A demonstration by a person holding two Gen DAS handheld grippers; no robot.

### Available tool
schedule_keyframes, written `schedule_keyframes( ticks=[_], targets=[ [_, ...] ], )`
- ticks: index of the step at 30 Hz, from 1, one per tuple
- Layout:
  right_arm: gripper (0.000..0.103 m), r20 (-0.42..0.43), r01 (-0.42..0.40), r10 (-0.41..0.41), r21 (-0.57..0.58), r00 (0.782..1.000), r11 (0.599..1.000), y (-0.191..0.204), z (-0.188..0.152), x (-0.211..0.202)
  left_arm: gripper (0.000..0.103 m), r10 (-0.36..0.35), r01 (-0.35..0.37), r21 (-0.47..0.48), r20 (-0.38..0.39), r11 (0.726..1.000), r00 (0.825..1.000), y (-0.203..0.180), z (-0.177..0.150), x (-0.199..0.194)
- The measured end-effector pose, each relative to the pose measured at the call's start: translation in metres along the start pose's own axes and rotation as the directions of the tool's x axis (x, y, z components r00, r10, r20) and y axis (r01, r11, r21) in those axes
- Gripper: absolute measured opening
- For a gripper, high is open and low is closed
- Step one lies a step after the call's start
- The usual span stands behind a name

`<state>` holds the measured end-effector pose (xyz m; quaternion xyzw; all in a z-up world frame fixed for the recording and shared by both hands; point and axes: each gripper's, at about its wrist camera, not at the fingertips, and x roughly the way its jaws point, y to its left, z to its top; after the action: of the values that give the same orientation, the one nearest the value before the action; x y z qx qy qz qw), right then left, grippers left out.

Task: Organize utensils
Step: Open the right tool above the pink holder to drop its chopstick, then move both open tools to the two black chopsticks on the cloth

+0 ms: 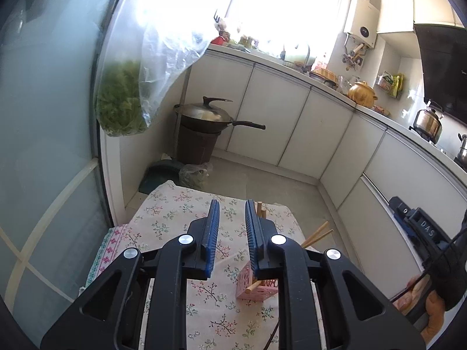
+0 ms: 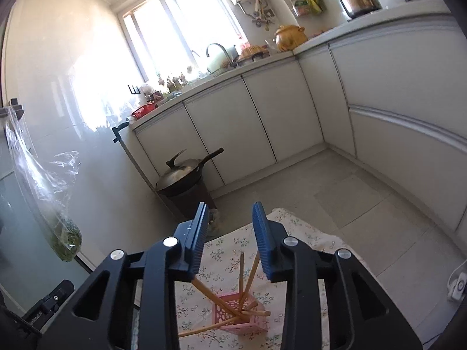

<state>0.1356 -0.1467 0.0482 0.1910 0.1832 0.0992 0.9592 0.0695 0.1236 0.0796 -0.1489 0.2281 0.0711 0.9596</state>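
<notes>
- Blue-padded and black, the left gripper (image 1: 232,218) hangs over a small table under a flowered cloth (image 1: 163,218); its jaws stand a narrow way apart with nothing between them.
- From the left wrist view, the pink holder (image 1: 248,288) sits on the cloth just under the right-hand finger, partly hidden by it, with chopsticks (image 1: 316,234) poking out past that finger to the right.
- Farther off in that view, a lidded wok (image 1: 204,115) rests on a brown bin by the white cabinets, and a clear bag of greens (image 1: 122,105) hangs at the left.
- At the right edge, a hand (image 1: 432,306) grips the handle of the other tool.
- From the right wrist view, the right gripper (image 2: 230,233) is above the near part of the same table, jaws moderately parted and empty.
- Below its fingers the pink holder (image 2: 245,315) stands on the cloth (image 2: 221,250), and the chopsticks (image 2: 241,274) lean out of it in several directions; one slants up towards the left pad, whether touching I cannot tell.
- Beyond, the wok (image 2: 181,172) sits far left by the cabinets.
</notes>
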Motion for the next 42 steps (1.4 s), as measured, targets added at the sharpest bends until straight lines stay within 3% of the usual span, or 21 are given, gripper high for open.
schedule_keyframes(
  ticks=[3,6,10,14,29,33,37,42],
  targets=[
    [0.034,0.004,0.037,-0.036,-0.072,0.999,0.997,0.005,0.000,-0.015,0.018,-0.012,0.012,0.031,-0.004,0.999,1.000,-0.009,-0.004,-0.002],
    [0.044,0.007,0.080,-0.080,-0.139,0.997,0.987,0.006,-0.009,-0.028,0.020,-0.015,0.016,0.084,-0.007,0.996,1.000,-0.024,-0.010,-0.005],
    [0.046,-0.018,0.111,-0.116,-0.199,0.993,0.974,0.007,-0.024,-0.039,0.025,-0.027,0.030,0.150,-0.023,0.988,0.999,-0.044,-0.022,-0.007],
    [0.055,-0.020,0.137,-0.146,-0.248,0.989,0.959,0.006,-0.040,-0.055,0.030,-0.026,0.033,0.199,-0.040,0.979,0.999,-0.054,-0.034,-0.008],
    [0.075,-0.114,0.198,-0.238,-0.287,0.965,0.937,-0.027,-0.082,-0.075,0.042,-0.001,0.040,0.316,-0.123,0.948,0.992,-0.073,-0.084,-0.001],
    [0.083,-0.122,0.200,-0.241,-0.278,0.963,0.940,-0.034,-0.083,-0.077,0.052,0.002,0.042,0.330,-0.129,0.943,0.992,-0.076,-0.091,0.001],
    [0.091,-0.119,0.219,-0.255,-0.257,0.959,0.941,-0.050,-0.085,-0.084,0.082,-0.010,0.058,0.316,-0.150,0.947,0.989,-0.076,-0.095,0.008],
    [0.096,-0.173,0.230,-0.262,-0.186,0.949,0.955,-0.084,-0.082,-0.088,0.087,0.008,0.080,0.314,-0.268,0.946,0.963,-0.076,-0.109,0.034]
  ],
)
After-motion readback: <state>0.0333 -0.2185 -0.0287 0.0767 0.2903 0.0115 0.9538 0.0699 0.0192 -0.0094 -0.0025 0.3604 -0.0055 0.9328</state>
